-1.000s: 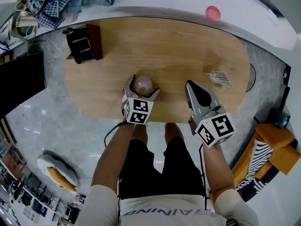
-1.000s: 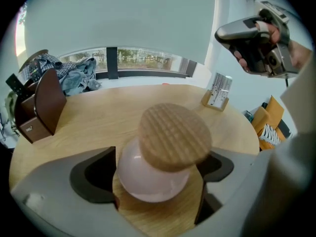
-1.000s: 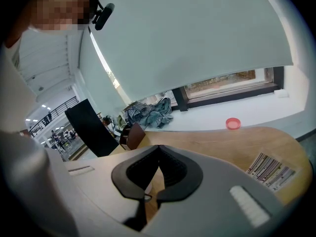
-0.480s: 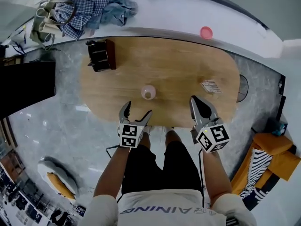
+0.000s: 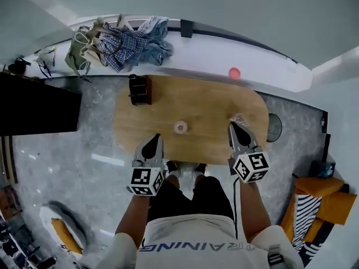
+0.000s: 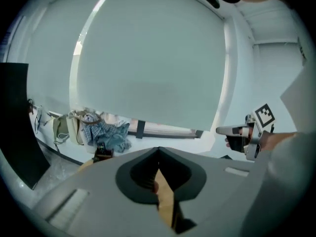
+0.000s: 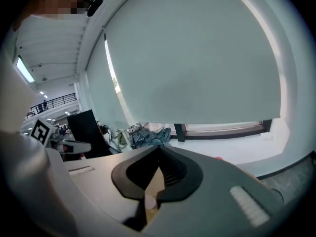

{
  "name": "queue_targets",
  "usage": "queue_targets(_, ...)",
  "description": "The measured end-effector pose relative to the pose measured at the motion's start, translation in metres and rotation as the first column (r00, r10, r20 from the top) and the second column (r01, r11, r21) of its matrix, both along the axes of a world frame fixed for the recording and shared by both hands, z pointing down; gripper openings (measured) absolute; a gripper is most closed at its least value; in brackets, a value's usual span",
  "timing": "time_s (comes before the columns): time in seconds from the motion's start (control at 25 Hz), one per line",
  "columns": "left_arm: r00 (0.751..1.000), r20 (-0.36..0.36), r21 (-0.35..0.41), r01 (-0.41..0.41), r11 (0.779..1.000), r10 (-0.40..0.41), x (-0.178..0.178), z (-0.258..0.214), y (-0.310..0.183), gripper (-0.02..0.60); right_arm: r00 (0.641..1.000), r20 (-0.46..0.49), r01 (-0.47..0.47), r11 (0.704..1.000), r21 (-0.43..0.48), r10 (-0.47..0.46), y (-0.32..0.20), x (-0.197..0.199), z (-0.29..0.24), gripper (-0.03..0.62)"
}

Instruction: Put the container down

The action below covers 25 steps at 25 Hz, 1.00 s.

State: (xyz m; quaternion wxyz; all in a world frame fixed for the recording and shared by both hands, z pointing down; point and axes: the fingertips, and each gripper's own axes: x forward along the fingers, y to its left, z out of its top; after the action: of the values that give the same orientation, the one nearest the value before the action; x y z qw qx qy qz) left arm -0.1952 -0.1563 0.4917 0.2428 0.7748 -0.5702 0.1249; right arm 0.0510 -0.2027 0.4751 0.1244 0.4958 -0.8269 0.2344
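The container (image 5: 180,127), a small pale pink cup, stands upright and alone on the oval wooden table (image 5: 207,102), near its front edge. My left gripper (image 5: 155,140) hangs over that front edge, down and left of the cup and clear of it. Its jaws have closed tip to tip with nothing between them, as the left gripper view (image 6: 158,150) also shows. My right gripper (image 5: 232,126) is shut and empty over the table's front right part. In the right gripper view (image 7: 159,148) its jaws meet as well.
A black holder (image 5: 139,89) stands at the table's far left. A printed packet (image 5: 240,119) lies just beyond the right gripper. A pink disc (image 5: 234,73) rests on the white ledge, clothes (image 5: 126,42) are piled at the back left, and a black panel (image 5: 33,105) stands left.
The left gripper let go of the cup, drew back to the table's near edge and shut. The head view rose and pulled away. The right gripper stayed shut.
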Motion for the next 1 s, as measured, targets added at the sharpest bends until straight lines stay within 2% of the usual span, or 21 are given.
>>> queue_targets(0.2,0.998,-0.067,0.096,0.007,0.995,0.0,-0.005,-0.108,-0.011,0.004,1.0,0.012,0.02,0.993,0.113,-0.021,0.009,-0.001,-0.089,0.014)
queue_targets(0.28,0.999,-0.052,0.168,0.001,0.986,0.008,-0.006,-0.153,-0.015,0.003,1.0,0.011,0.024,0.985,0.173,-0.026,0.01,0.001,-0.126,0.014)
queue_targets(0.4,1.0,-0.003,0.284,-0.027,0.958,0.029,0.0,-0.213,-0.014,0.003,1.0,0.012,0.005,0.965,0.263,-0.008,0.01,0.012,-0.181,0.014)
queue_targets(0.56,0.998,0.043,0.38,-0.049,0.924,0.036,0.014,-0.276,-0.001,0.003,0.999,0.035,-0.021,0.94,0.339,0.01,0.018,0.023,-0.246,0.014)
queue_targets(0.8,0.998,-0.009,0.495,-0.046,0.868,0.058,0.032,-0.342,0.008,0.003,1.0,0.011,-0.03,0.878,0.477,0.028,0.036,0.026,-0.326,0.012)
queue_targets(1.0,0.999,-0.025,0.508,-0.028,0.861,0.047,0.028,-0.351,0.008,0.003,1.0,0.005,-0.027,0.875,0.483,0.027,0.042,0.022,-0.337,0.012)
